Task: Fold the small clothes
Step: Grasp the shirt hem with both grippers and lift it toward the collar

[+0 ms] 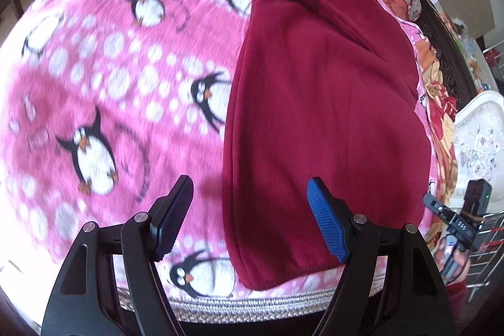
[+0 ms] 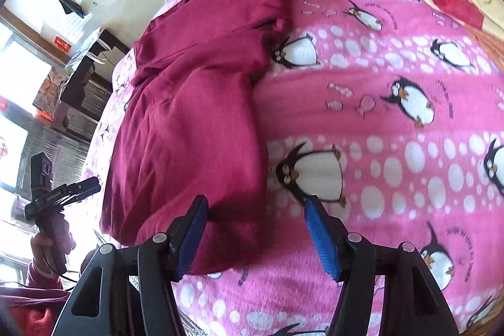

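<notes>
The dark red garment [image 1: 324, 115] is lying folded lengthwise on the pink penguin blanket [image 1: 110, 68] that is covering the bed. The left claw [image 1: 250, 219] is pointing steeply down over the garment's near left edge, its jaws standing wide and holding nothing. The right claw [image 2: 256, 236] is tilting down above the garment's near right corner, jaws apart and empty.

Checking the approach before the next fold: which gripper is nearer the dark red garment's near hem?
Too close to call. The left gripper straddles the left edge of the dark red garment; the right gripper straddles its right edge. Both open.
</notes>
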Action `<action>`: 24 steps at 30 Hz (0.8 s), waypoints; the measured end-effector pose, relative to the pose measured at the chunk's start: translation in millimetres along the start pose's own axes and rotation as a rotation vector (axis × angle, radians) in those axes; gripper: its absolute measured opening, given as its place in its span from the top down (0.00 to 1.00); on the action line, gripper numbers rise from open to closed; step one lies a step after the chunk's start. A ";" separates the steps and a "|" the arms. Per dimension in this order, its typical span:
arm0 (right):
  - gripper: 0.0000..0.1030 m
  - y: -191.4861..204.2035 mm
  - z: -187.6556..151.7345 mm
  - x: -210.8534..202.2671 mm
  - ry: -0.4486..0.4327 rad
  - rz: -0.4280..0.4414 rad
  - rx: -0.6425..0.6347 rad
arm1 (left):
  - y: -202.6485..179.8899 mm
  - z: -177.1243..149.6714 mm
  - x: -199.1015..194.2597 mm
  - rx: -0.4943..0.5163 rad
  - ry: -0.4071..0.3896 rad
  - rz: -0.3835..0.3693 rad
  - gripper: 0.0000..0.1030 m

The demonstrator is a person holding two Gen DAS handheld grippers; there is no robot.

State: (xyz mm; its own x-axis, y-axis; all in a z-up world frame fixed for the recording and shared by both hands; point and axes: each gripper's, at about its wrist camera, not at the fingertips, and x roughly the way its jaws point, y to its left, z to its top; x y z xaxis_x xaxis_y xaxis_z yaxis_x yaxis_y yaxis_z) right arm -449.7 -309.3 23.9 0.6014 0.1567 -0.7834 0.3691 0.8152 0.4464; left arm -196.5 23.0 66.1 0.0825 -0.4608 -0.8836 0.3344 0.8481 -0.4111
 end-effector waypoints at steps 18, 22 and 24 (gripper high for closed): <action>0.38 -23.5 -19.2 -1.4 -0.117 0.152 0.037 | -7.4 -14.2 21.2 -0.094 0.021 -0.117 0.14; 0.36 -21.8 -25.0 -4.5 -0.133 0.196 0.037 | -16.4 -13.8 22.8 -0.051 0.019 -0.089 0.13; 0.36 -19.3 -27.8 -6.5 -0.129 0.265 0.032 | -22.4 -14.3 24.8 -0.022 0.034 -0.089 0.13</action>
State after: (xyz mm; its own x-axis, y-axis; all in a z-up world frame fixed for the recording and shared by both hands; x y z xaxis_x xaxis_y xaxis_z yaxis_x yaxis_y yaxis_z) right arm -480.4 -310.5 8.3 0.7644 0.2878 -0.5769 0.2081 0.7368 0.6433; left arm -215.4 -3.7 50.2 0.0215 -0.5257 -0.8504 0.3187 0.8098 -0.4926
